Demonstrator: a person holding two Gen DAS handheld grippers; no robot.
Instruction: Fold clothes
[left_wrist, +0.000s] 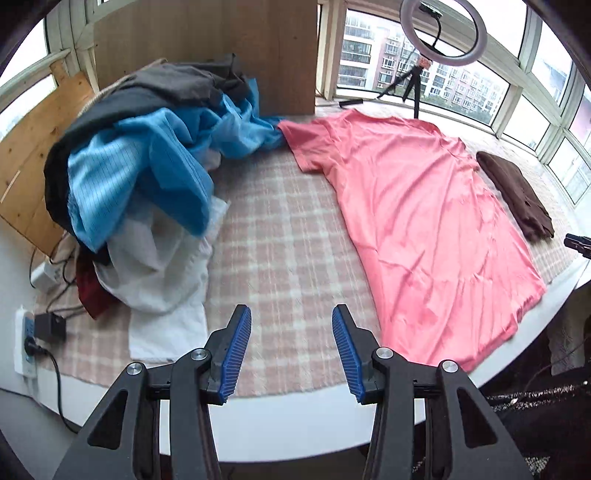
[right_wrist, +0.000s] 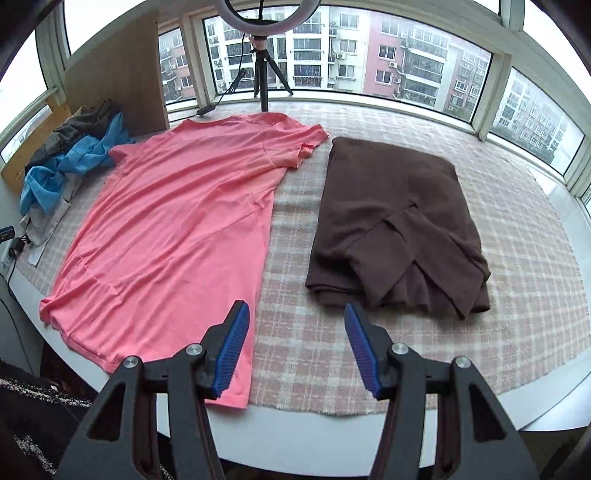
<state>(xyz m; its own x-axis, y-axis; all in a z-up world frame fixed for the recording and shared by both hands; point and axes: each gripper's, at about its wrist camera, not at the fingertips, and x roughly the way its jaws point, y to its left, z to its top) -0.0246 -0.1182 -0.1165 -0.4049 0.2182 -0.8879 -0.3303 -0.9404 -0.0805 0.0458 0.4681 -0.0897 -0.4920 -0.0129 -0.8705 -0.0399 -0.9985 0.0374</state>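
Both units stand wide open and grip nothing: the left hand-held gripper (left_wrist: 291, 354) hovers over bare checked blanket (left_wrist: 280, 236) at the near edge of the counter (left_wrist: 295, 417), and the right hand-held gripper (right_wrist: 297, 350) hovers just beside the hem of the pink T-shirt (right_wrist: 177, 229).

The pink T-shirt lies spread flat and face up across the blanket, hem toward the near edge, collar toward the window, both short sleeves out to the sides. It appears thin, light and limp; expect it to drape and wrinkle when lifted and to slide readily over the blanket. Suitable hold points are the hem corners, the side seams or the sleeve edges, pinching only one layer where a single fold is intended.

To its right, apart from it, a brown garment (right_wrist: 399, 229) lies folded into a compact stack with a sleeve flap crossing its top.

Farther left, a loose pile of clothes (left_wrist: 147, 158), blue, grey and white, lies heaped against a wooden board (left_wrist: 221, 48).
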